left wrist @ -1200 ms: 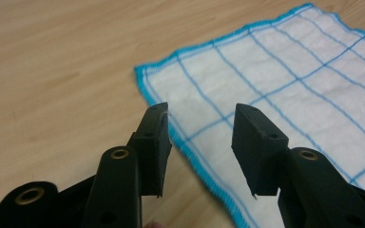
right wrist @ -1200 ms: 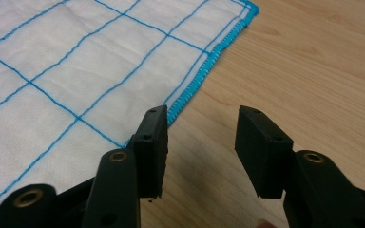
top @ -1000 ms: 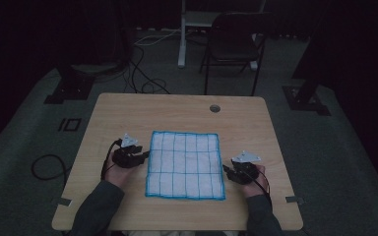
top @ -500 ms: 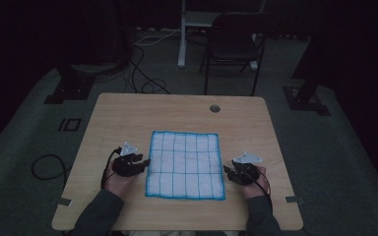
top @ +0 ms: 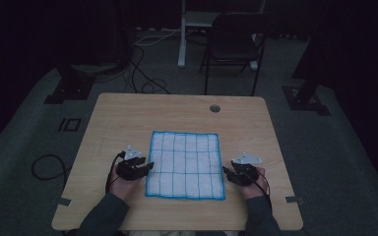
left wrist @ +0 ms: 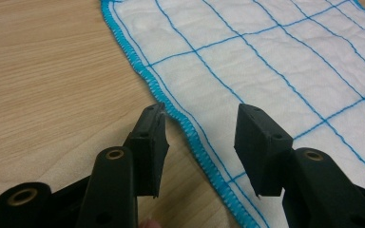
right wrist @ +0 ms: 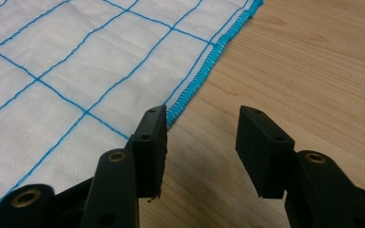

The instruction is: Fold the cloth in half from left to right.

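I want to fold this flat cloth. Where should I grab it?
Grip the cloth by its blue stitched side edges, near the front corners, coming in low from each side. It lies flat on the table, so only the hem offers a pinchable lip.

A white cloth (top: 185, 164) with a blue grid and blue hem lies flat on the near half of a light wooden desk (top: 128, 113). The left gripper (top: 137, 168) sits just beside the cloth's left edge, towards its near corner, held by a hand whose dark sleeve comes in from the bottom. The right gripper (top: 236, 173) sits just beside the cloth's right edge, likewise near the front, in the other hand. Whether either touches the cloth cannot be told from here. A round cable hole (top: 215, 108) marks the desk's far side. Beyond stand a dark chair (top: 234, 46) and floor cables (top: 142, 81).
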